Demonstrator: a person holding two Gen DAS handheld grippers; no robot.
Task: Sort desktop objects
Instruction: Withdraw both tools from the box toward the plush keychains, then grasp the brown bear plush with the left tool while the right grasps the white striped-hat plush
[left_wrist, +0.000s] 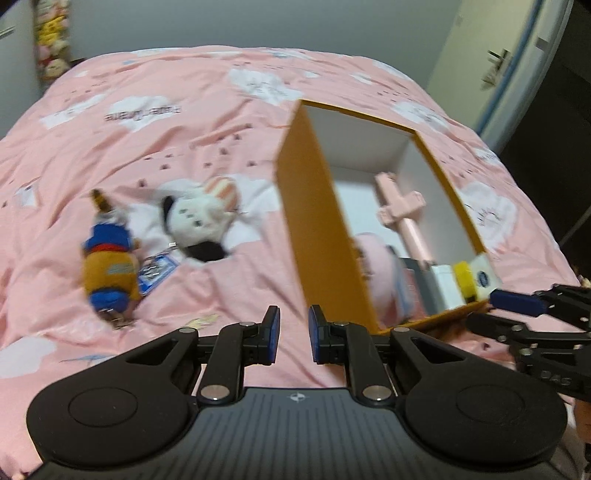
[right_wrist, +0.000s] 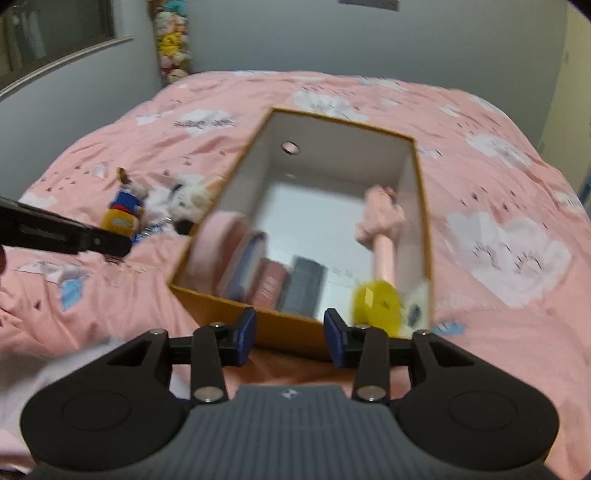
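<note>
the orange box is sitting open on the pink quilt, serving as the collection bin, and it is already holding a pink handled tool leaning along its right wall, a yellow roll in the near right corner, and several flat items standing on edge near the front; blur is making those hard to name, though they are probably small books or cases.

two things are still lying outside, just left of the box: a blue-and-orange plush figure and a white-and-black plush, touching or nearly touching each other, with a small blue tag beside them.

the left gripper is hanging over the quilt between the toys and the box, its blue pads drawn to their narrowest gap with nothing between them. the right gripper is hovering at the box's near wall, jaws partly apart and gripping nothing, which suits a drop just made. the left seems better placed for the toys.
</note>
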